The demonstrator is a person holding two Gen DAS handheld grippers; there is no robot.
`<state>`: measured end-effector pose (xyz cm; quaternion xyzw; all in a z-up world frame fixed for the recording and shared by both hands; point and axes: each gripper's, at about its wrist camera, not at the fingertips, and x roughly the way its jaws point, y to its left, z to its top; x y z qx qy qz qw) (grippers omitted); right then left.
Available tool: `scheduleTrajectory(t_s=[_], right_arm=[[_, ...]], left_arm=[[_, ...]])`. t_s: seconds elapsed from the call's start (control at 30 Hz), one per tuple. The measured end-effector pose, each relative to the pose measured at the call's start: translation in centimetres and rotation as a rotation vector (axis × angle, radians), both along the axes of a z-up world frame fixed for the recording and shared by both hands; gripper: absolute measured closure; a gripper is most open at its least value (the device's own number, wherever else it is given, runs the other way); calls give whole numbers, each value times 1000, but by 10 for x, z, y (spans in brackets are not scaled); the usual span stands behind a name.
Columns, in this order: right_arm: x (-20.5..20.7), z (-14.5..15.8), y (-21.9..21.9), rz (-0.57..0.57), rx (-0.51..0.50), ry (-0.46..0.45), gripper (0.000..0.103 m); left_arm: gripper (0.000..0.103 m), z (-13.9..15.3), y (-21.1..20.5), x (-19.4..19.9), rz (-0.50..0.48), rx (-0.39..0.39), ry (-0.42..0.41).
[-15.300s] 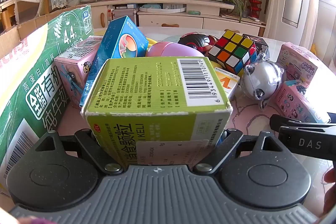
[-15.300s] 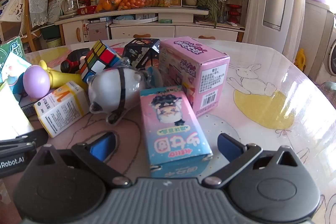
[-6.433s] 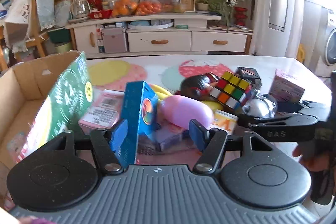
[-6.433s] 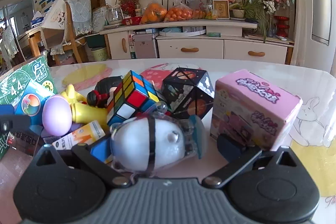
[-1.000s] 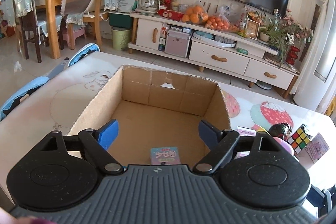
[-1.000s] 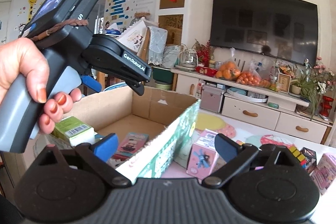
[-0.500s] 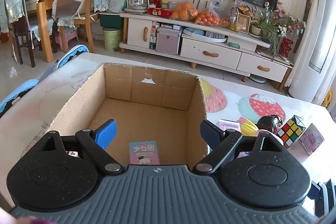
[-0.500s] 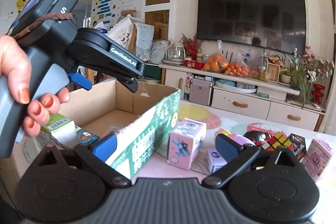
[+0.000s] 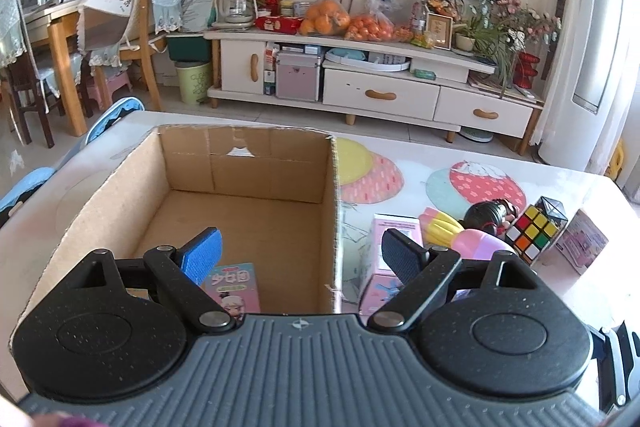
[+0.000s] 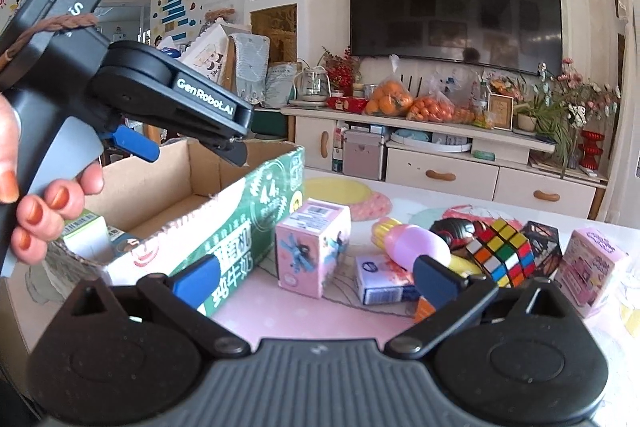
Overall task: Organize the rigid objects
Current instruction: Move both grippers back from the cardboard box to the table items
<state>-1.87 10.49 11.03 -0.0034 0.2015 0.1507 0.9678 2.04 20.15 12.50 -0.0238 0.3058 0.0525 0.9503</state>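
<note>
Table (image 10: 500, 203) first, since it is the biggest thing we see; it carries all the toys and boxes so we can reach them. Next is our cardboard box (image 9: 332, 211), standing with its open top up at the left side of the table, so things can be dropped in from above. A pink picture box (image 9: 234, 287) lies flat on its floor, and a green-topped box (image 10: 82, 227) sits in its near corner. We think the packing is only part done.

Still out on the table, beside the cardboard box, wait a pink carton (image 10: 314, 247) standing upright, a blue and white box (image 10: 380, 281) lying down, a pink egg (image 10: 416, 247), a yellow toy (image 10: 386, 227) behind it, a colour cube (image 10: 502, 253) and a pink house box (image 10: 592, 269) far to the right.

Our left claw (image 9: 300, 257) hangs over the right wall of the cardboard box, spread wide with nothing in it. Our right claw (image 10: 316, 277) is low over the table, wide apart too and holding nothing, and it points at the pink carton. We guess that one goes in next.
</note>
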Motion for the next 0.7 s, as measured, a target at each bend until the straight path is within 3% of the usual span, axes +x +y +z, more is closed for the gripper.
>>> scheduleTrajectory(t_s=[0.33,0.7], right_arm=[[2,-3,-33,-54,8,0,1],[9,-6,-89,-195,49,7,1]], left_arm=[[0,-2,1,0,-73,28,-18],[0,-10,-4,1,-145,50,-24]])
